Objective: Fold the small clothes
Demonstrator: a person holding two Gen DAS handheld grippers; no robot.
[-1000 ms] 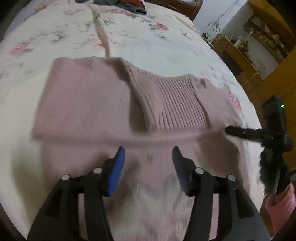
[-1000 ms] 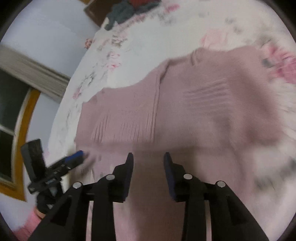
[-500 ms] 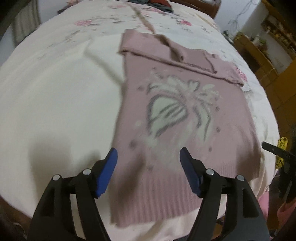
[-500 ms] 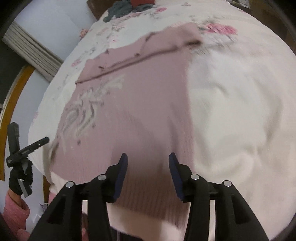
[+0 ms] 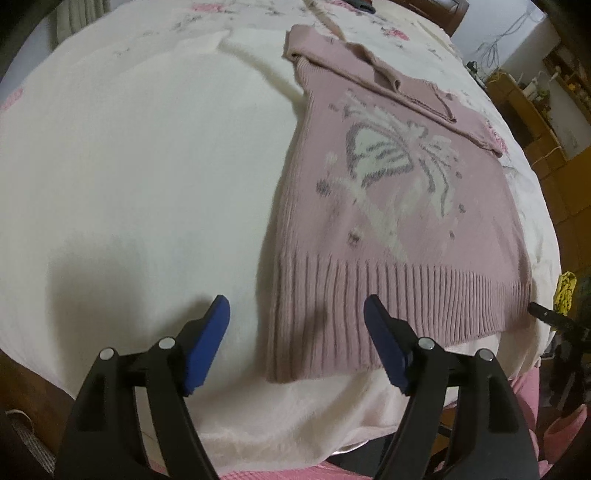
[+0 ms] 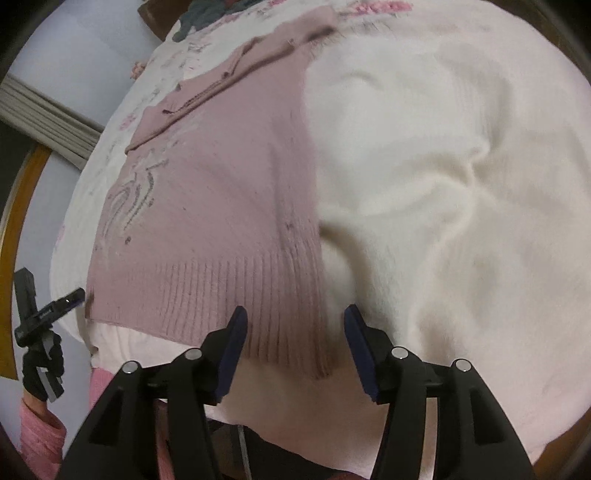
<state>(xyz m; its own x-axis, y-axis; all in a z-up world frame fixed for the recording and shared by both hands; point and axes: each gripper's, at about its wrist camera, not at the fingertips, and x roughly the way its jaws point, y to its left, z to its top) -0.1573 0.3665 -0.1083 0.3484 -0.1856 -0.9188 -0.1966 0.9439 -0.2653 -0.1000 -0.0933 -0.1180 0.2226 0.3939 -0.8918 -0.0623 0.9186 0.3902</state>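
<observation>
1. Pink sweater (image 5: 399,206) flat on bed (image 5: 147,166), front up w/ white butterfly motif, sleeves folded across far end near collar.
2. Long axis near-to-far: ribbed hem (image 5: 388,306) at near edge of bed, collar end far.
3. Left tool (image 5: 297,325) spread wide, empty; straddles near-left hem corner – left pad over bare blanket, right pad over ribbing. Hovering, not pinching. Can't tell if touching cloth.
4. Right tool (image 6: 295,332) also spread, empty; sits at near-right hem corner (image 6: 317,354), left pad over ribbing, right pad over blanket.
5. Key relation: each tool nearest its own hem corner, both at near end, sweater stretching away ahead. Neither nearer overall – symmetric setup.
6. Judged next: close on both corners, lift hem, carry toward far collar end for a half fold along the long axis.
7. Risk: thick knit may slip if pinch catches only the edge; uneven lift would skew the fold.
8. Dark clothes pile (image 6: 207,14) at far end of bed, well apart.
</observation>
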